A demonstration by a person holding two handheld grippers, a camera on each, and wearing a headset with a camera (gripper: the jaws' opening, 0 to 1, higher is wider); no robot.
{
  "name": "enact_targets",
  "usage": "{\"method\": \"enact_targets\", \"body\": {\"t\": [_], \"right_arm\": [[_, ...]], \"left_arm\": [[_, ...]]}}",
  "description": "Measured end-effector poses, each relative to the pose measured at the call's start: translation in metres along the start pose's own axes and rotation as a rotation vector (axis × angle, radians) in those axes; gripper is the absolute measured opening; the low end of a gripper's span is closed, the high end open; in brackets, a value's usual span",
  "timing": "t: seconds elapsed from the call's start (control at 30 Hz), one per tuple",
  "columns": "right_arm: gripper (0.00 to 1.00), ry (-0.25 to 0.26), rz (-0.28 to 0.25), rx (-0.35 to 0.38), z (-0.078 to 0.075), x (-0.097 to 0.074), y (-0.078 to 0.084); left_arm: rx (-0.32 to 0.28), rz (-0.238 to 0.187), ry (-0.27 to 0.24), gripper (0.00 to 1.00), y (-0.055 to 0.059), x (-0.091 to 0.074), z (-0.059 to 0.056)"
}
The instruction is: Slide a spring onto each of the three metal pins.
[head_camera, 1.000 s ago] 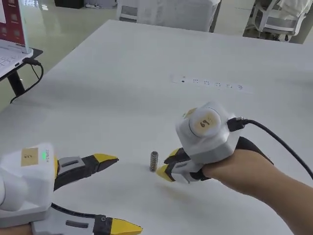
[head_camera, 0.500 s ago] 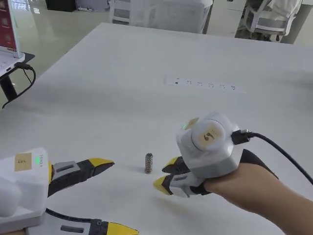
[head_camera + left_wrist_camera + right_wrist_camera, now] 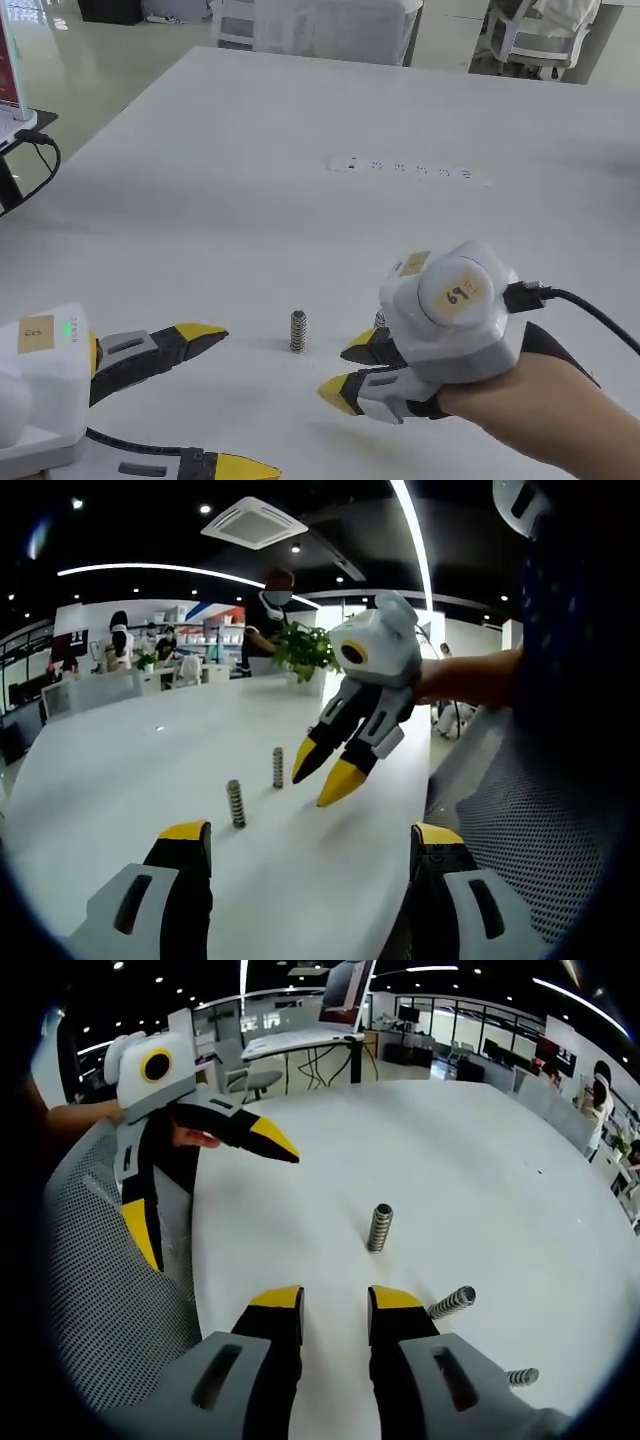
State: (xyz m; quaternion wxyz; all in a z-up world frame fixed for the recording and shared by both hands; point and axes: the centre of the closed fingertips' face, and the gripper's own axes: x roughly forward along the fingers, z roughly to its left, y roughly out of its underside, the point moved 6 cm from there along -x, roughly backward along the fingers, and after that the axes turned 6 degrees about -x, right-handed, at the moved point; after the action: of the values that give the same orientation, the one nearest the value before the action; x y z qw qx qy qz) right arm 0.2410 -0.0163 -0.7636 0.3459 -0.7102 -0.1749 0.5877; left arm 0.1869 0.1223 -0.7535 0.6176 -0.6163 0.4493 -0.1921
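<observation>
Metal springs (image 3: 378, 1227) stand upright mid-surface (image 3: 300, 180), seemingly all three seated on their pins; left gripper (image 3: 248, 400) fingers wide apart, right gripper (image 3: 335, 371) fingers narrowly parted, both empty, so next likely confirm seating.

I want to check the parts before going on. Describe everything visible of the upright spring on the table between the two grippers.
The spring is a small coil of grey metal with tight turns, standing upright on the white table. It stands between the left gripper and the right gripper, ahead of the right one's tips, touched by neither. Whether anything runs through its core cannot be told.
</observation>
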Motion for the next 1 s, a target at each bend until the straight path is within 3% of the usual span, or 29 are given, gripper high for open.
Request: {"method": "enact_targets", "body": {"t": [0.47,1.0], "right_arm": [[0.26,0.062,-0.051,0.047,0.000,-0.033,0.010],[0.27,0.149,-0.061,0.135,-0.017,-0.068,0.043]], "left_arm": [[-0.012,0.009,0.016,0.77,0.002,0.002,-0.004],[-0.017,0.003,0.021,0.77,0.002,0.002,-0.007]]}}
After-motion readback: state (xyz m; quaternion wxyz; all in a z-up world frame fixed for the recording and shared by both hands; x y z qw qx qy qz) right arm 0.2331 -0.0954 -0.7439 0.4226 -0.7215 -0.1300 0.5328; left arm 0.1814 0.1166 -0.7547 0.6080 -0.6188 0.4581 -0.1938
